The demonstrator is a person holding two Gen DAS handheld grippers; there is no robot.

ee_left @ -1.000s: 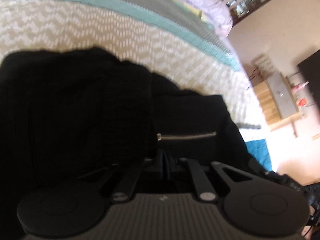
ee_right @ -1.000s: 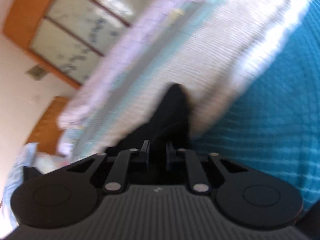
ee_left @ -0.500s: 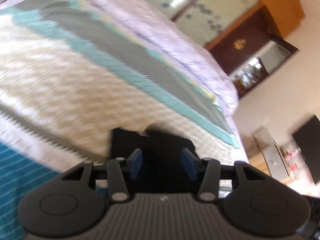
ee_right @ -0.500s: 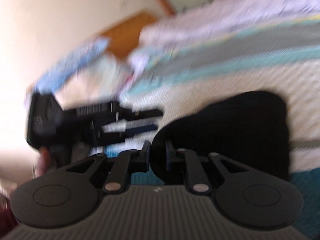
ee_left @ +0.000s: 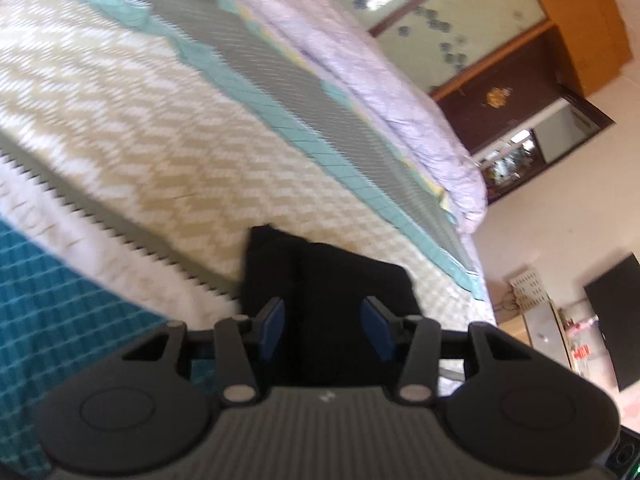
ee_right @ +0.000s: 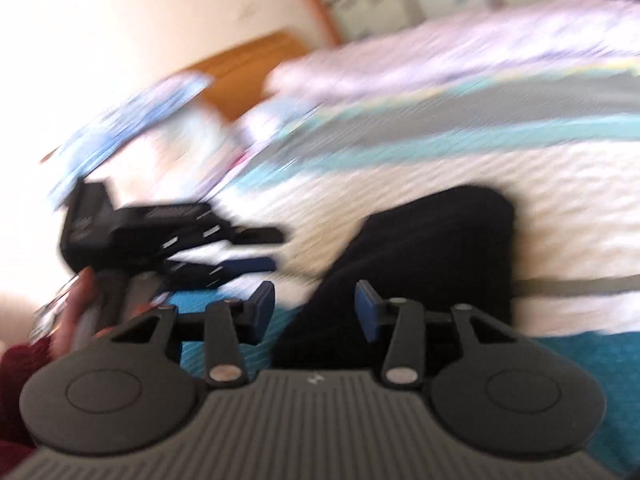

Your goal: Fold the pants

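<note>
- Two grippers were in view, each with its jaws apart and nothing pinched between the pads.
- Left gripper (ee_left: 324, 330): the jaws stood parted, the blue pads clear of cloth on both sides. The black pants (ee_left: 328, 280) lay ahead of and below the gap, in a compact bundle on the patterned bedspread (ee_left: 160, 140).
- Teal cover (ee_left: 60, 300): this lay outboard of the left jaw, at the near edge of the bed.
- Right gripper (ee_right: 316, 306): the jaws were opening, and no fabric was pressed between them. The pants (ee_right: 432, 248) lay ahead of the gap and spread outboard of the right-hand jaw. The view was blurred, so fine creases could not be read.
- In the right wrist view, the left gripper (ee_right: 256, 250) appeared outboard of the left-hand jaw, held in a hand (ee_right: 76, 312), apart from the cloth.
- Step in hand, as judged: release after a fold; the bundle looked already doubled over.
- Next move, as judged: check the bundle for loose edges, then either take a fresh edge for one further fold or leave it flat.
</note>
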